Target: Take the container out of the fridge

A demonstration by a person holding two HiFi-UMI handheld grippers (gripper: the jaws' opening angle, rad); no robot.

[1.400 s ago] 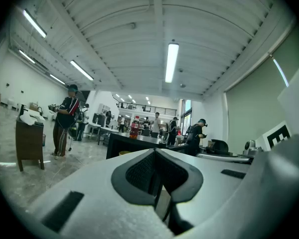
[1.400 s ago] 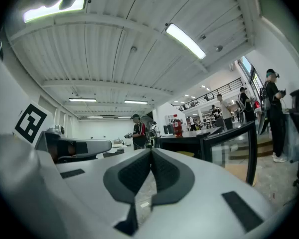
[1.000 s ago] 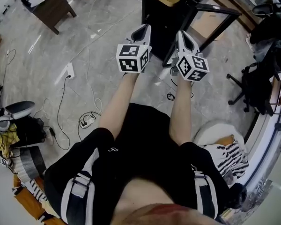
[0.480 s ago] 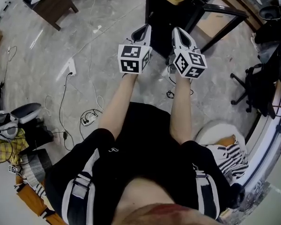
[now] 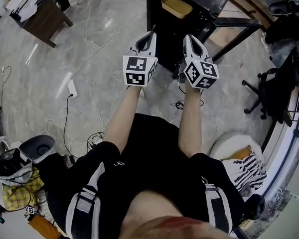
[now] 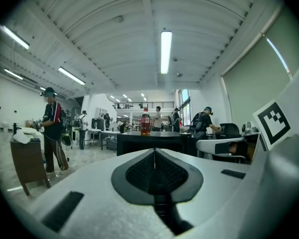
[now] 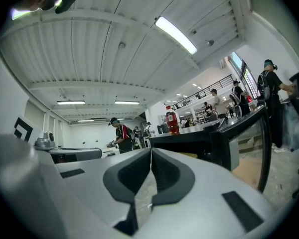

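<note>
Holds the left gripper and the right gripper side by side out in front, near each other but apart, both aimed at the black fridge just ahead. Bare forearms behind them, marker cubes facing up.

In the left gripper view, claw clenched: dark pads pressed together along one seam, nothing gripped. In the right gripper view, clenched as well: pads meet at the tip, with a narrow slit lower down showing only floor. Grasps nothing either.

Tan container inside the fridge, apparently on a shelf near the top edge of the open front, towards the right gripper's side. Well apart from both grippers, untouched, not yet taken out. Glass door swung wide open on the fridge's right side, black frame standing out over the floor.

Red bottle upright on the fridge's top, near its middle in the left gripper view; not seen from the head view.

Grey marbled floor all around, with thin cables trailing across it at the left. Brown desk near the floor's far left corner, with white things on top. Black office chair at the right, well apart from the fridge. Person in a dark top with red trim standing beside that desk in the left gripper view; more people far back in the hall, too small to tell apart.
</note>
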